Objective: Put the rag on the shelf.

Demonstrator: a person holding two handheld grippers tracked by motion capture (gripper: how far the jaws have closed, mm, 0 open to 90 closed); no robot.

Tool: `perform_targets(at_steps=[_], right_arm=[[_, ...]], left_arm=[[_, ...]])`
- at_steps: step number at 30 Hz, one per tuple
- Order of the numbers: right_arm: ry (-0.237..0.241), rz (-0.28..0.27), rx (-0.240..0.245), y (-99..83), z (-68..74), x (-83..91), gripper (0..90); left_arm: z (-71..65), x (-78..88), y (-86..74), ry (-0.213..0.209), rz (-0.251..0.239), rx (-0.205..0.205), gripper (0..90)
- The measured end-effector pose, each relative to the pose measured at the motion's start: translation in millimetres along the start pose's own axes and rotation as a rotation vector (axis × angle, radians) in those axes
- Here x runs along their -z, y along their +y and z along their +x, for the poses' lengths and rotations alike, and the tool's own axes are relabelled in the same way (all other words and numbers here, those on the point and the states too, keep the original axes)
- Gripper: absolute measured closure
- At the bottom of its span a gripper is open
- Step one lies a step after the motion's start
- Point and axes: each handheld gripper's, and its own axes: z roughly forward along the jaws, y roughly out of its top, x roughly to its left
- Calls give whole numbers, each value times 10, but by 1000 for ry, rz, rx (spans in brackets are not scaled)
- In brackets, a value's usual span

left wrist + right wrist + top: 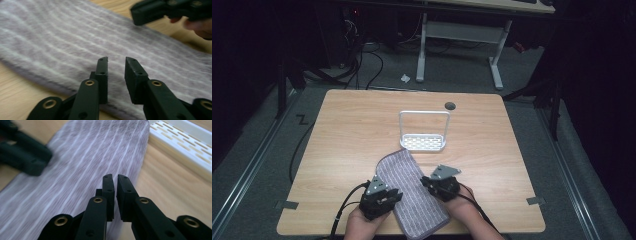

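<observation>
So the striped purple cloth (412,192) was lying flat on the wooden desk (342,130), running diagonally from about the middle of the high view down to the bottom edge, a bit left of centre. Its lower end reached the near edge of the desk, right between the person's two hands.

Left tongs (394,196) sat at the lower left of the cloth, pointing in toward it. In the left gripper view those tongs (116,61) had a clear gap between the jaws and nothing pinched in there, just hanging over the cloth (75,42) near its edge, so released.

Right tongs (428,183) were on the other side, lower centre of the high view, at the right edge of the cloth. In the right gripper view the tongs (115,178) were clenched almost completely, only a thin slit left, and no fabric caught between them. They sat right over the cloth's (87,160) edge where it meets bare desk.

A white rack (424,142) with a tall wire handle stood just beyond the far tip of the cloth, centre of the high view; its slotted base (182,142) showed up in the upper right of the right gripper view.
</observation>
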Motion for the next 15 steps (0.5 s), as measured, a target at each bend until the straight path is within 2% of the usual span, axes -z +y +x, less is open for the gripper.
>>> perform_targets(at_steps=[1,2,6,11,14,15], right_arm=[[-2,14,-3,62,-36,-95,852],[-9,39,-14,148,-108,-269,851],[-3,66,-1,115,-139,-369,856],[4,54,0,-87,-111,-141,856],[10,49,-22,-247,-91,41,855],[14,46,-29,-300,-86,99,855]], left_arm=[[40,0,-7,3,1,14,746],[88,-5,-18,-3,4,33,768],[187,1,-44,-26,-2,82,761],[201,-16,-61,-70,-2,97,739],[147,-60,-58,-121,9,90,724],[93,-81,-61,-148,12,105,717]])
